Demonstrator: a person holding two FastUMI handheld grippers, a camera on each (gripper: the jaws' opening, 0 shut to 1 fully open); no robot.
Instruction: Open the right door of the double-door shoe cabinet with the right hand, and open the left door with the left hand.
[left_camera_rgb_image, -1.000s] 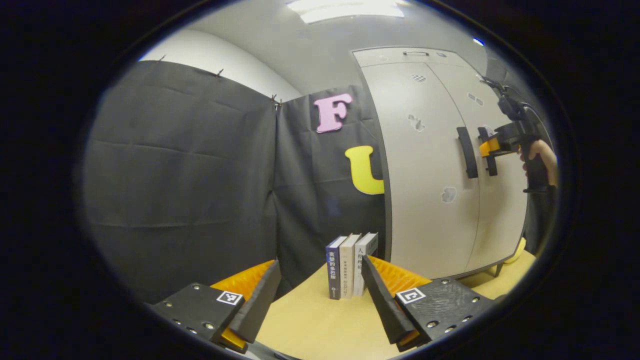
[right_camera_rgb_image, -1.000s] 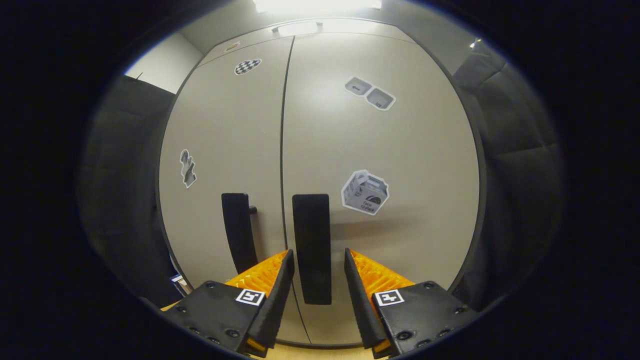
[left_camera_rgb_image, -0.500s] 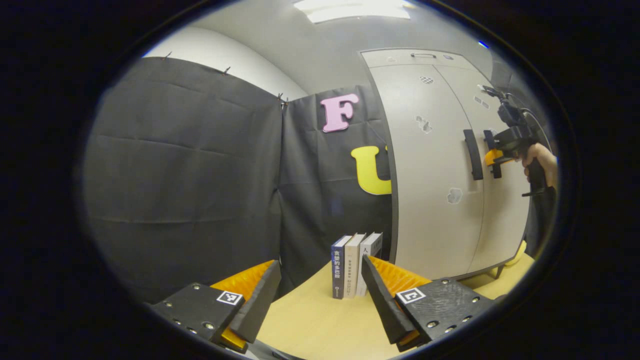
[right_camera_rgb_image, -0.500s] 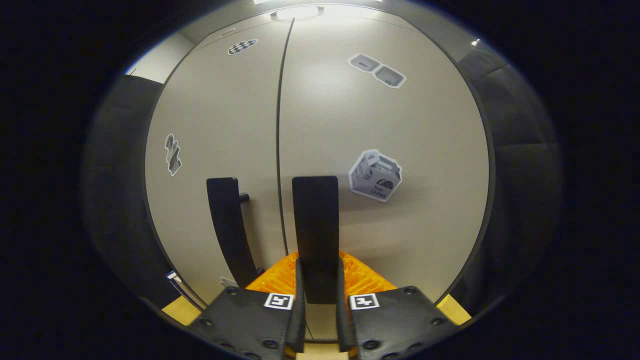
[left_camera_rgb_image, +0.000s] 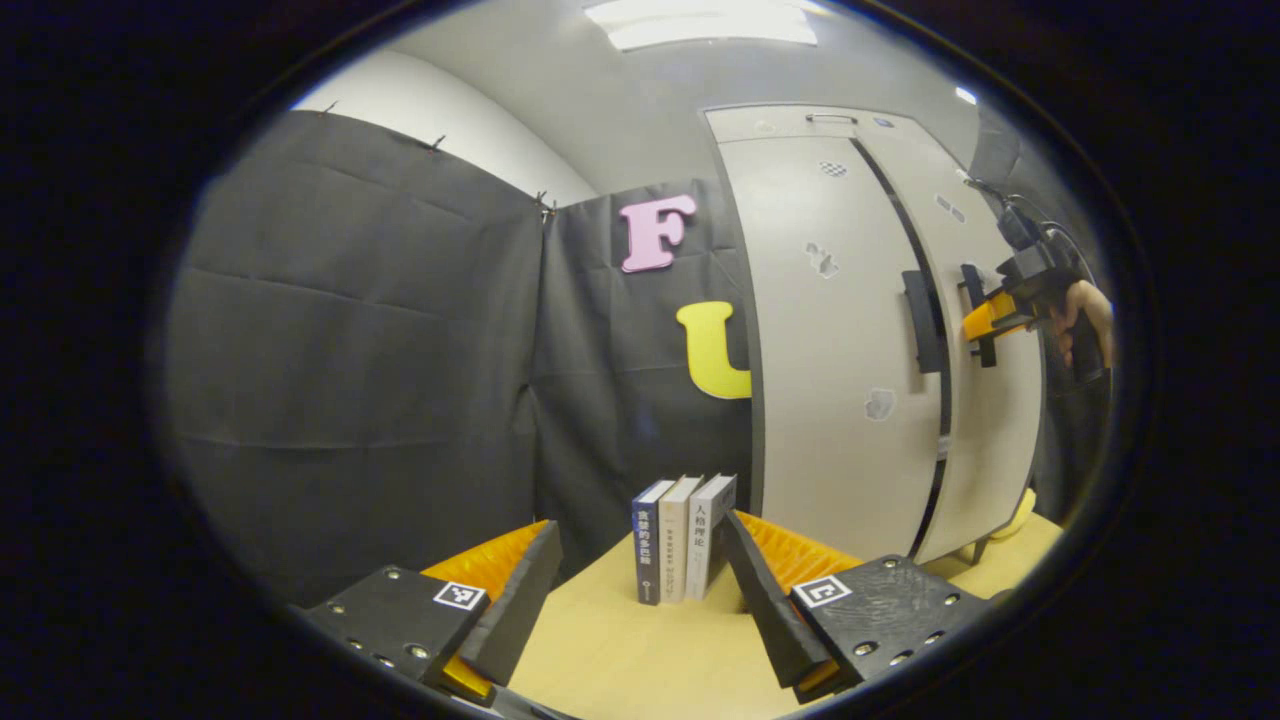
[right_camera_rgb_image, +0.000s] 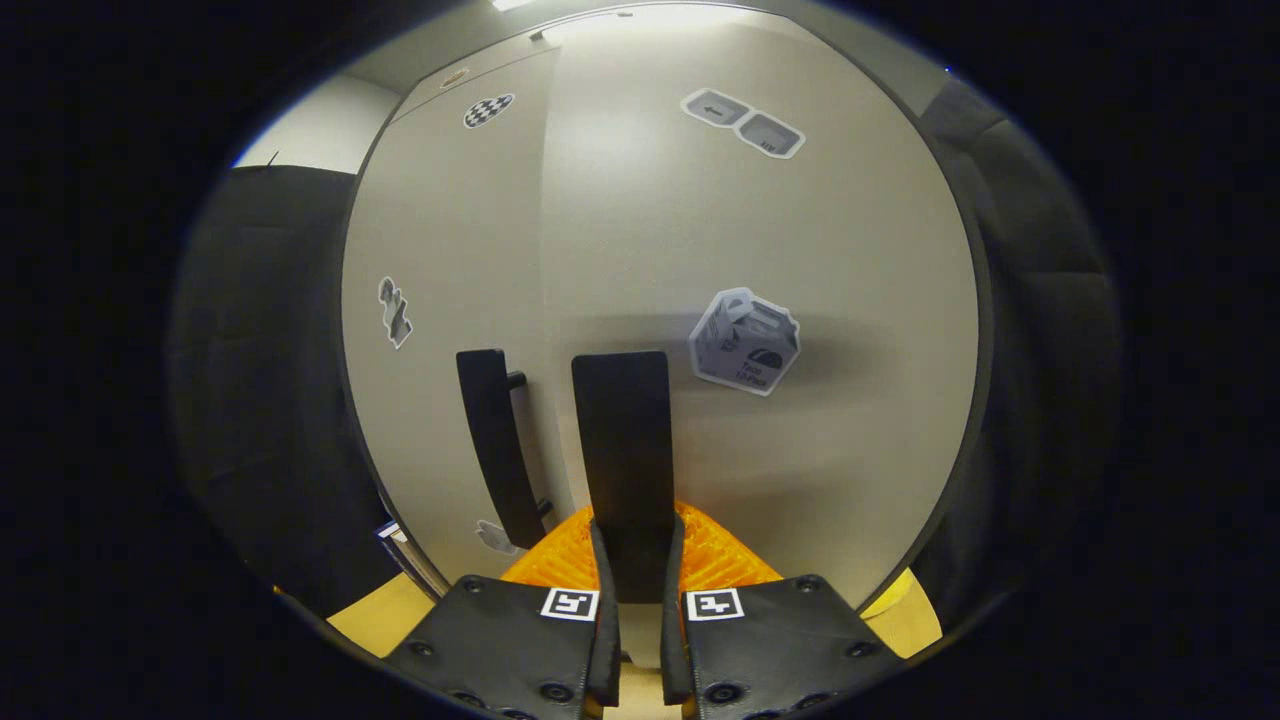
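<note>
Nearest in the right gripper view, the right gripper (right_camera_rgb_image: 636, 560) has its two fingers pressed in on the lower part of the right door handle (right_camera_rgb_image: 620, 440), a flat dark bar standing upright on the right door (right_camera_rgb_image: 760, 230). That door already stands a little proud of the left door (right_camera_rgb_image: 440, 250), whose own handle (right_camera_rgb_image: 497, 440) sits just beside, untouched. In the left gripper view, the left gripper (left_camera_rgb_image: 640, 590) hangs low with its fingers spread wide and nothing between them, above a wooden table (left_camera_rgb_image: 620, 660) where three books (left_camera_rgb_image: 682, 535) stand upright near the cabinet's side. Farther off, the shoe cabinet (left_camera_rgb_image: 860, 330) shows a dark gap between its doors, the right one swung slightly outward, with the other gripper (left_camera_rgb_image: 985, 315) and a hand (left_camera_rgb_image: 1085, 310) at its handle. By my reading, the right door is only just begun and needs a fuller swing; the left door remains shut, with the left gripper well apart from its handle.
</note>
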